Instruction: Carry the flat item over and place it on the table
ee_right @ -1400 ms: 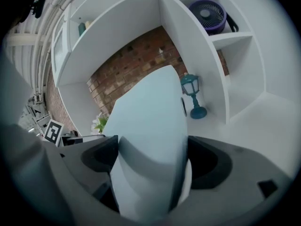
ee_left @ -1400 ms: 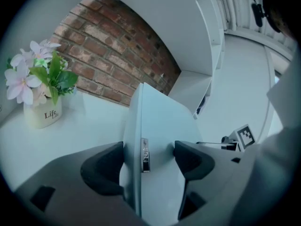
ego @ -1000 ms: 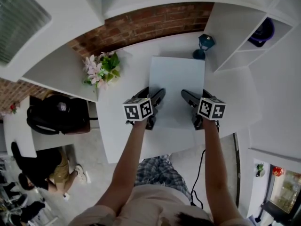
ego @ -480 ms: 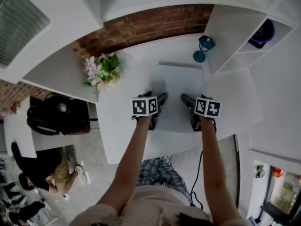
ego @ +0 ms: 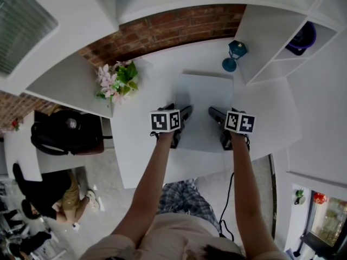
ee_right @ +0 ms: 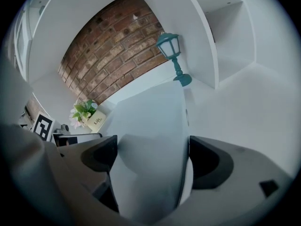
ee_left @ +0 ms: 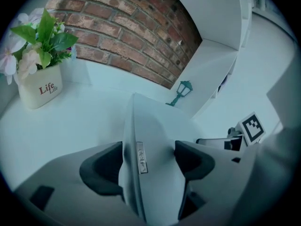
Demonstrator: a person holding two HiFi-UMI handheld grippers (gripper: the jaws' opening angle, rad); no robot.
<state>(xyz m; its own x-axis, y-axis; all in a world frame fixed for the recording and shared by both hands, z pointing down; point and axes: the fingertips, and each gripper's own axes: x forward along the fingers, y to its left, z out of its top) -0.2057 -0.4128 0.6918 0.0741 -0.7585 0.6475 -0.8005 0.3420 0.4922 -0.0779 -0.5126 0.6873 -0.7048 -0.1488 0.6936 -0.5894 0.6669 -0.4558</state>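
Showing the flat item (ego: 205, 104) smaller and farther forward than a second ago, now reaching close to the teal lantern (ego: 234, 54). Barely differing from half a second ago, apart from a slight shift of the left marker cube (ego: 165, 120).

Keeping the flat item low over the white desk (ego: 143, 156), probably resting on it, though not confirming contact from the steep head view.

Clamping the left claw (ego: 181, 118) on the item's near left edge, closed tight against both faces, with a small label (ee_left: 141, 158) sitting in the grip. Clamping the right claw (ego: 217, 118) on the near right edge the same way, closed down on the sheet with no gap left.

Holding the item so as to stretch away from both claws toward the brick wall (ego: 162, 28), between the flower pot (ego: 116, 80) on the left and the lantern on the right.
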